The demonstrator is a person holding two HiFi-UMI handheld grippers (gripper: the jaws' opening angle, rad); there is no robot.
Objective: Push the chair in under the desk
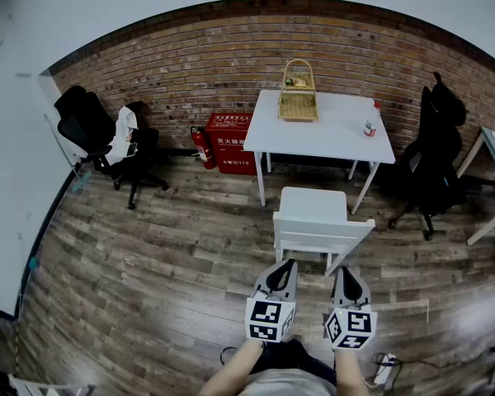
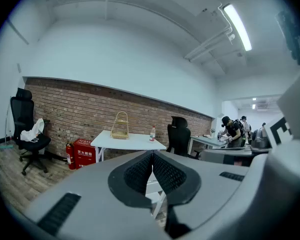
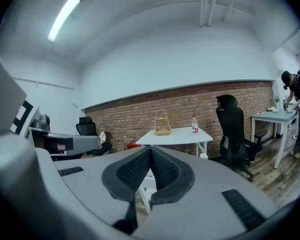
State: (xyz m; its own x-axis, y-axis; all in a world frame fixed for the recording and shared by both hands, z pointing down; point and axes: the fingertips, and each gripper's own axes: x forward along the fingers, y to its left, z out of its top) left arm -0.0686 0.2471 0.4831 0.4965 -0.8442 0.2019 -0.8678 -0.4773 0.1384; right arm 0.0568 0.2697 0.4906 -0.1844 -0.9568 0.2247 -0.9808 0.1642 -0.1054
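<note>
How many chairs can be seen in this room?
3. The white chair stands in front of the desk; one black office chair is at the far left near the brick wall; another black chair is right of the desk. Others may be out of frame.

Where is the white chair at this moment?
The white chair stands just right of centre in the head view, pulled out in front of the white desk, its backrest towards the person.

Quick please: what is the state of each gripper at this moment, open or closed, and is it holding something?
Left gripper: closed, holding nothing.
Right gripper: closed, holding nothing.
</note>
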